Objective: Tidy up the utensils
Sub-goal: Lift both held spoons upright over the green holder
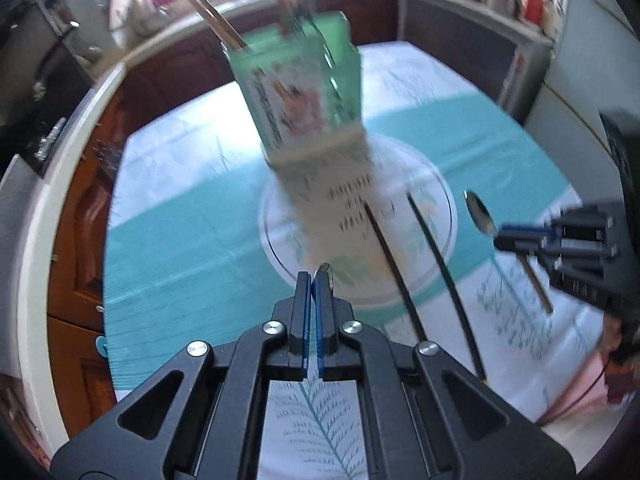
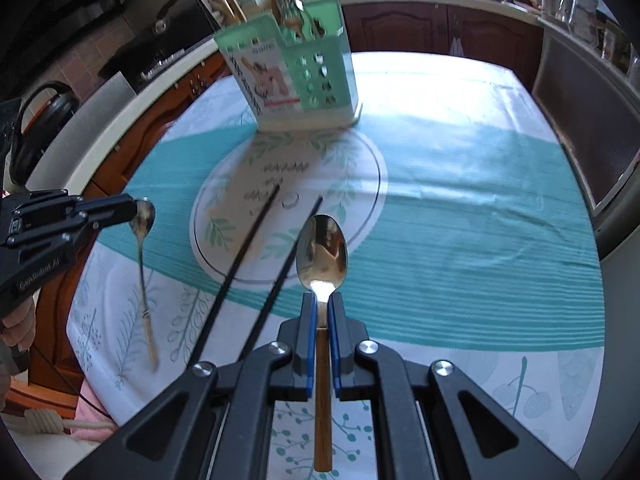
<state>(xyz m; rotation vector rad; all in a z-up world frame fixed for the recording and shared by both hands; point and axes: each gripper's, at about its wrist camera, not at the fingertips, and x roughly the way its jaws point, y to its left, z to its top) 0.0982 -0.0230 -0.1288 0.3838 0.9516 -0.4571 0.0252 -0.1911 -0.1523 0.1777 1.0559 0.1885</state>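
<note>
A green utensil holder [image 2: 296,76] stands upright at the table's far middle with several utensils in it; it appears blurred in the left wrist view [image 1: 300,88]. Two black chopsticks [image 2: 240,264] lie side by side on the cloth in front of it. My right gripper [image 2: 323,300] is shut on a large spoon [image 2: 323,256] with a gold handle, bowl pointing forward. My left gripper [image 2: 128,206] is shut on a small spoon [image 2: 142,280] near its bowl, with the handle hanging down above the cloth. From the left wrist, only that spoon's edge [image 1: 325,270] shows between the fingers [image 1: 302,296].
A teal and white tablecloth [image 2: 460,208] with a printed circle covers the table. Wooden cabinets [image 2: 400,28] and a counter run behind and to the left. A black bag [image 2: 40,120] sits at the left. A person's hand [image 2: 16,328] holds the left gripper.
</note>
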